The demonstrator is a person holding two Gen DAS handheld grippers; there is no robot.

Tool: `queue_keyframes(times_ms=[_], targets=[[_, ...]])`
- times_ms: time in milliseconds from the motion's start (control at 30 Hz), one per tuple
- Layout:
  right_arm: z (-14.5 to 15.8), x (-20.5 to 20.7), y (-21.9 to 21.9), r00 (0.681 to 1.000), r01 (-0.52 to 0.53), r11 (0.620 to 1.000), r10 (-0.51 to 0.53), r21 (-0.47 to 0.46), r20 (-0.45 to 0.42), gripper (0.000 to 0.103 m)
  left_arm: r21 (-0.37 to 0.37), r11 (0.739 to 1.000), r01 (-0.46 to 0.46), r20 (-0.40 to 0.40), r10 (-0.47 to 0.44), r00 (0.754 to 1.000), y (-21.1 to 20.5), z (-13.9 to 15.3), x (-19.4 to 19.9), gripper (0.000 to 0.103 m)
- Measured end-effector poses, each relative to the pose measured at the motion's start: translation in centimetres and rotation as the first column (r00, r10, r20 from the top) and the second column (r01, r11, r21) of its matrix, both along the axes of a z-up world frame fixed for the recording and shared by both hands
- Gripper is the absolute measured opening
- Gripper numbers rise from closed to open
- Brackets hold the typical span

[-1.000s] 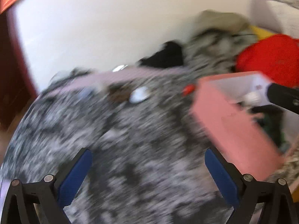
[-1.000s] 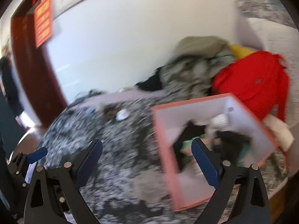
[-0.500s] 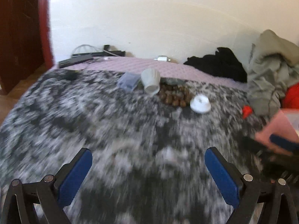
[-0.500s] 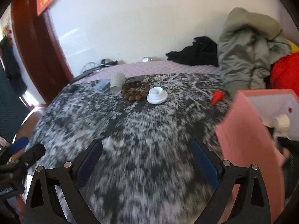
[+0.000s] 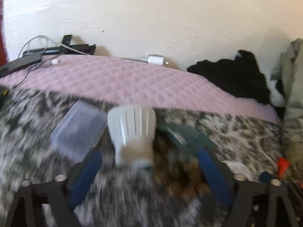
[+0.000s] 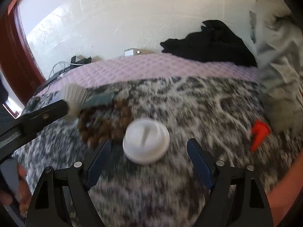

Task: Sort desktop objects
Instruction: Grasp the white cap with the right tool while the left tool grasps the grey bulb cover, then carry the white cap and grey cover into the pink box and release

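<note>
White ribbed cup (image 5: 131, 132) lay on its side on the bed's grey-and-white patterned blanket (image 5: 246, 132), near the far edge where the pink quilted cover (image 5: 132, 81) began, mouth toward the left camera. Left tongs (image 5: 149, 174) were spread wide, blue pads either side of the cup's mouth end, not gripping it; contact hard to tell through blur. Clear plastic box (image 5: 79, 128) sat just beside the cup on its left, touching or nearly so. Dark green flat item (image 5: 187, 134) lay just right of the cup, brown bead string (image 5: 181, 177) heaped in front of it.

Right view: white round lid-like disc (image 6: 145, 141) sat on the blanket just ahead of the right tongs (image 6: 149, 160), which were spread, with the disc between the tips and nothing gripped. Beads (image 6: 102, 124) lay left of the disc, touching or close. Cup (image 6: 74, 96) was further left, by the left tool's black arm (image 6: 37, 117). Small red piece (image 6: 259, 134) lay apart toward the right edge, near the grey garment (image 6: 280, 66). Black clothing (image 6: 210, 41) was piled against the wall (image 6: 132, 15) at the far edge. Cables and black gear (image 5: 56, 49) sat at the far left corner. Heavy motion blur in both views.
</note>
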State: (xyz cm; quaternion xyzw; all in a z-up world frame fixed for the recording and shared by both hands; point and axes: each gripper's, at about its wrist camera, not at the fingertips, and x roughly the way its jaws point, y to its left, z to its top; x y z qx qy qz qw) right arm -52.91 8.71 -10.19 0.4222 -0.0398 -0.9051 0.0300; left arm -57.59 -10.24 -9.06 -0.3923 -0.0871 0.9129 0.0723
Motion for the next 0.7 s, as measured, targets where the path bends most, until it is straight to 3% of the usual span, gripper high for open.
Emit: queue_keyframes(times_ms=[100, 167, 233, 300, 433, 600, 700], targets=[[-1.4, -2.4, -1.1, 1.0, -0.023, 0.999, 0.022, 0.035, 0.017, 0.08, -0.043, 0.999, 0.0, 0.057, 0.003, 0.998, 0.4, -2.2, -2.7, 0.05], [-1.8, -2.7, -1.2, 0.999, -0.046, 0.998, 0.046, 0.038, 0.018, 0.054, -0.025, 1.0, -0.002, 0.048, 0.003, 0.999, 0.2, -2.5, -2.4, 0.049], [-1.6, -2.3, -1.0, 0.999, -0.041, 0.997, 0.042, 0.059, -0.001, 0.055, -0.016, 1.0, -0.02, 0.03, 0.021, 0.999, 0.2, -1.4, -0.2, 0.049], [-0.4, -0.3, 0.0, 0.999, -0.043, 0.999, 0.043, 0.001, -0.017, 0.055, -0.004, 0.999, -0.035, 0.01, 0.035, 0.999, 0.1, 0.1, 2.6, 0.049], [2.8, 6.5, 1.6, 0.997, -0.052, 0.997, 0.05, -0.047, -0.051, 0.055, -0.036, 0.998, -0.044, -0.043, 0.043, 0.998, 0.8, 4.0, 12.3, 0.049], [7.0, 18.3, 2.6, 0.993, -0.098, 0.992, 0.092, -0.082, -0.071, 0.055, -0.051, 0.997, -0.062, -0.065, 0.059, 0.996, 1.6, 7.5, 27.7, 0.049], [9.6, 25.8, 2.7, 0.986, -0.141, 0.986, 0.133, -0.087, -0.099, 0.055, -0.057, 0.997, -0.044, -0.089, 0.039, 0.995, 2.6, 9.1, 35.1, 0.049]])
